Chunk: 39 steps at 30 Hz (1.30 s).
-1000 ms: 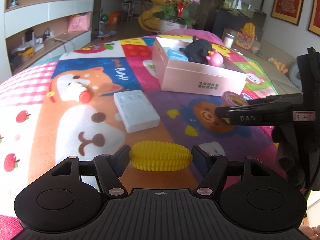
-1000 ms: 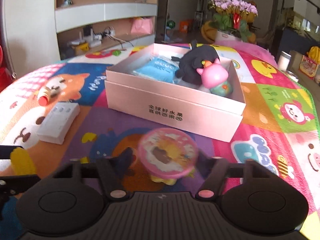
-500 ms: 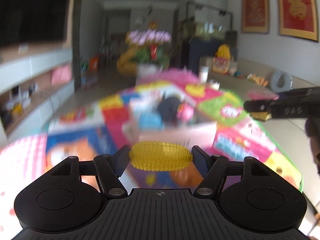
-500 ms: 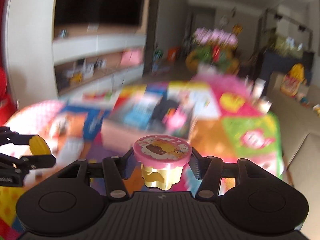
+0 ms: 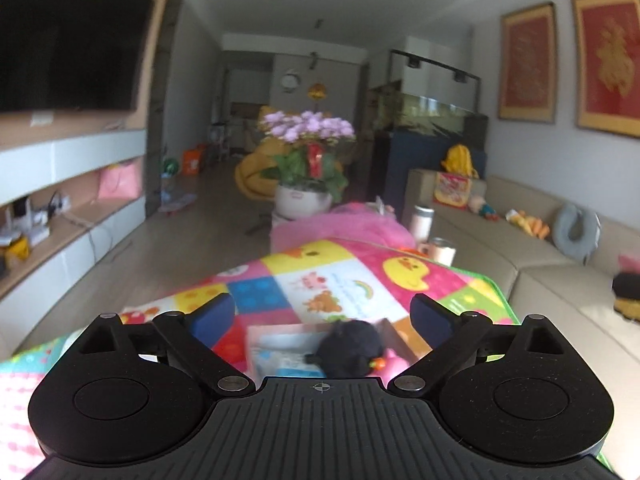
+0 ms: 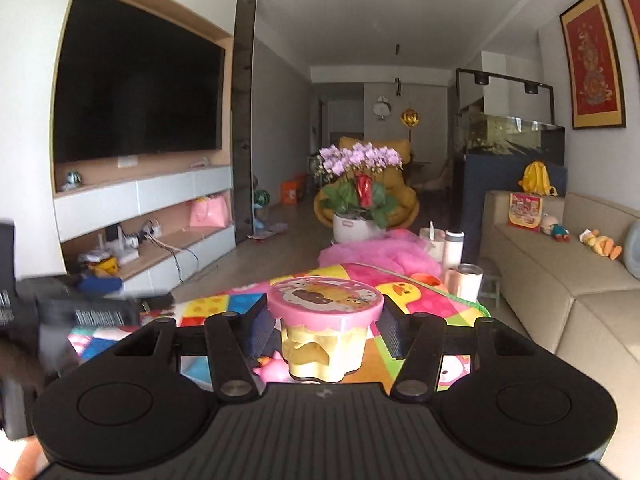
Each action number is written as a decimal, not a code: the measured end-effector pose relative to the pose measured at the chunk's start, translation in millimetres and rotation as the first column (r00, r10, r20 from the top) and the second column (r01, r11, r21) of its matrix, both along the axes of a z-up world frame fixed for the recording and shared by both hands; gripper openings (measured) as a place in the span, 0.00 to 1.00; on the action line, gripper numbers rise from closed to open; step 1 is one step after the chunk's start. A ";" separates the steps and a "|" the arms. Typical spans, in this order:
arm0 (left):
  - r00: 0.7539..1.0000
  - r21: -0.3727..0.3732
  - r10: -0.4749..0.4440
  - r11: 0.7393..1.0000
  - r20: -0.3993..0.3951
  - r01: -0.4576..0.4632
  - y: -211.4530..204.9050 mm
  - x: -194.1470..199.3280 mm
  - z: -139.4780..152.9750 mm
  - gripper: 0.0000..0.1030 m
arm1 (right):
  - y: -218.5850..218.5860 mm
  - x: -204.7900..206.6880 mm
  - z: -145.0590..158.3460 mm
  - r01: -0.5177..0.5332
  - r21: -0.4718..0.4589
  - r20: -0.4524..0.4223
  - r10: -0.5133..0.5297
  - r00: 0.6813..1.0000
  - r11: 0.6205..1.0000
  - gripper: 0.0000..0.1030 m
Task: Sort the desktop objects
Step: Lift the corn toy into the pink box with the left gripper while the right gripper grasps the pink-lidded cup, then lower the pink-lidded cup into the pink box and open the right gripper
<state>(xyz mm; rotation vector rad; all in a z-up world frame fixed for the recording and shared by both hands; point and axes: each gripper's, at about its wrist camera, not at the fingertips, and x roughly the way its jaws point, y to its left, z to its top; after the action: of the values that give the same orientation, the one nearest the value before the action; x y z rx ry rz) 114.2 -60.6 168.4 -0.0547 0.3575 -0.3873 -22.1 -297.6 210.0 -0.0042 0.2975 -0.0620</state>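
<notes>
My left gripper (image 5: 322, 316) is open and empty, held above the pink box (image 5: 280, 350). The box holds a black plush toy (image 5: 352, 350), a blue packet (image 5: 280, 356) and a pink toy (image 5: 394, 362). The yellow corn is out of sight. My right gripper (image 6: 325, 330) is shut on a small yellow cup with a pink lid (image 6: 325, 322) and holds it above the colourful mat (image 6: 420, 300). The pink toy (image 6: 274, 370) shows just under the cup. The left gripper (image 6: 92, 308) appears blurred at the left of the right wrist view.
The colourful mat (image 5: 328, 280) covers the table. A pink cloth (image 5: 340, 228), a flower pot (image 5: 306, 184) and cups (image 5: 438, 250) stand beyond its far edge. A beige sofa (image 5: 540, 264) runs along the right. A TV shelf (image 6: 140, 200) lines the left wall.
The left gripper opened and the yellow corn is gone from it. Both grippers moved forward over the pink box. The right gripper still holds the pink-lidded cup.
</notes>
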 end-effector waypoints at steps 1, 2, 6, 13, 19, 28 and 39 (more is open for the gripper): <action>1.000 0.001 0.022 1.000 -0.004 -0.022 7.8 -2.8 -4.9 0.97 | 0.2 5.1 -3.1 -0.001 -0.006 -0.011 0.001 1.000 1.000 0.53; 0.999 0.010 0.045 0.999 -0.011 -0.045 15.8 -6.5 -11.4 0.98 | 0.5 11.6 -6.2 -0.004 -0.009 -0.025 0.004 1.000 1.000 0.53; 0.991 0.062 0.090 0.995 -0.097 -0.084 41.8 -30.9 -47.9 0.99 | 6.6 46.8 -14.4 -0.032 0.027 -0.079 0.035 0.996 0.999 0.53; 0.956 0.066 0.159 0.987 -0.248 -0.147 87.8 -76.2 -106.1 1.00 | 33.8 128.6 -22.2 -0.128 0.149 -0.157 0.151 0.976 0.980 0.57; 0.928 0.109 0.237 0.971 -0.288 -0.215 113.0 -101.6 -139.0 1.00 | 57.9 133.7 -32.2 -0.123 0.154 -0.148 0.146 0.978 0.980 0.70; 0.859 0.051 0.420 0.904 -0.293 -0.425 146.8 -110.7 -151.6 1.00 | 119.7 108.2 -78.0 -0.235 -0.014 -0.257 0.223 0.940 0.972 0.77; 0.811 -0.001 0.498 0.852 -0.307 -0.523 165.6 -117.3 -151.7 1.00 | 227.9 78.1 -163.0 -0.501 -0.019 -0.439 0.443 0.782 0.865 0.78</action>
<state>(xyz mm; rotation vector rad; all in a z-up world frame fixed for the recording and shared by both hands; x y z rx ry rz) -3.2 105.1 16.7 -0.2916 0.6054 0.1503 56.0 -69.7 46.9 -0.2317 0.7219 0.4316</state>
